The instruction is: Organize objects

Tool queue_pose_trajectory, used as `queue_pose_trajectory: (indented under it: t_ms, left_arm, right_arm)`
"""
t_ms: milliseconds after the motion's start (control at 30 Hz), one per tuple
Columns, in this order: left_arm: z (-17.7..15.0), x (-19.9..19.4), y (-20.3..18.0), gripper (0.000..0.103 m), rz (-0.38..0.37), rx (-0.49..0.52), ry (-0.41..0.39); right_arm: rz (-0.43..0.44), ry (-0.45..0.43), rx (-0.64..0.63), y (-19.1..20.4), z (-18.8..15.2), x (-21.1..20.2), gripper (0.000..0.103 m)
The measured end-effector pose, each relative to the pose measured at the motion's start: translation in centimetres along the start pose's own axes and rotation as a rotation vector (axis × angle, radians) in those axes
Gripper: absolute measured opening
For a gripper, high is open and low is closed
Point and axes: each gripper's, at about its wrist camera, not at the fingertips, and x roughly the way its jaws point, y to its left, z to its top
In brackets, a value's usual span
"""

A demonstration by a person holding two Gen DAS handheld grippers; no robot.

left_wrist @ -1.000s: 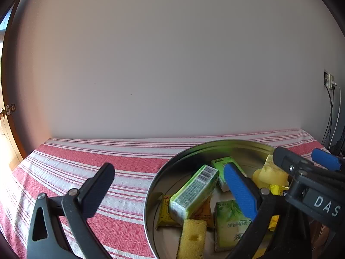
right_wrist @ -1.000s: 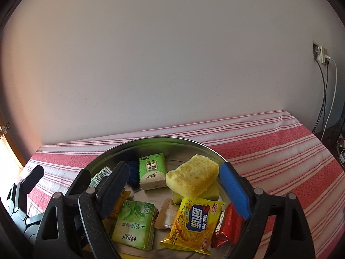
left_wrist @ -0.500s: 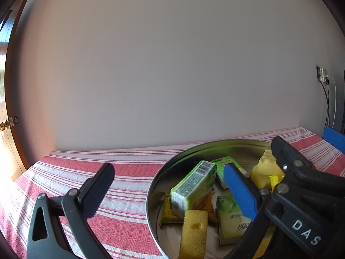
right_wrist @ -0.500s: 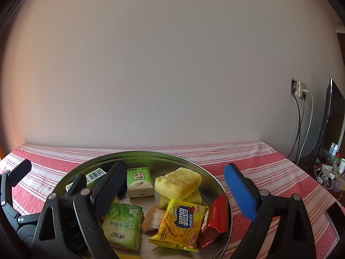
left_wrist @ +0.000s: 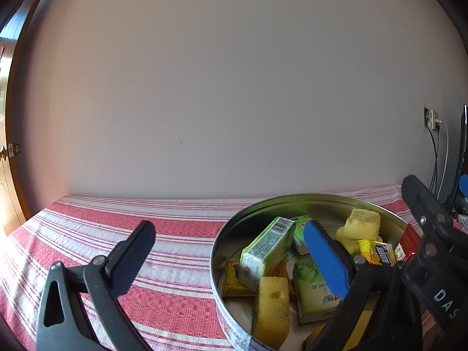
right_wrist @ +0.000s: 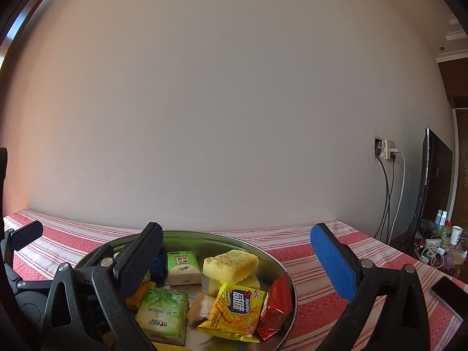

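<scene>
shiny smooth metal tin (right_wrist: 288,280), mirror-bright inside. woven red-striped cloth (left_wrist: 175,234), rough and matt. glossy crinkly foil packets: yellow (right_wrist: 234,311), red (right_wrist: 276,307). spongy porous cake (right_wrist: 231,264). matt wall (right_wrist: 219,117). textured plastic pads (right_wrist: 332,261).

A plain pale wall (right_wrist: 234,102) fills most of both views. A table under a red-and-white striped cloth (left_wrist: 175,228) stands against it. A wooden door (left_wrist: 8,175) is at far left; a wall socket (right_wrist: 386,149) with hanging cables and a dark screen (right_wrist: 433,175) are at right.
</scene>
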Motion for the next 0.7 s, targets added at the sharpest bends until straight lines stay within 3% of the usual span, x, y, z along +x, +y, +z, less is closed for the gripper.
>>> queue_pose_trajectory:
  t_ms: [200,700]
  left_arm:
    - [-0.3,-0.2,0.8,0.103,-0.015,-0.016,-0.007]
    - [-0.4,-0.4,1.0,0.103,0.012,-0.03,-0.014]
  right_arm:
    - [-0.012,0.045,0.062,-1.4,-0.3,0.8,0.102]
    - [0.026,0.082,0.056,-1.2,-0.5,0.6,0.102]
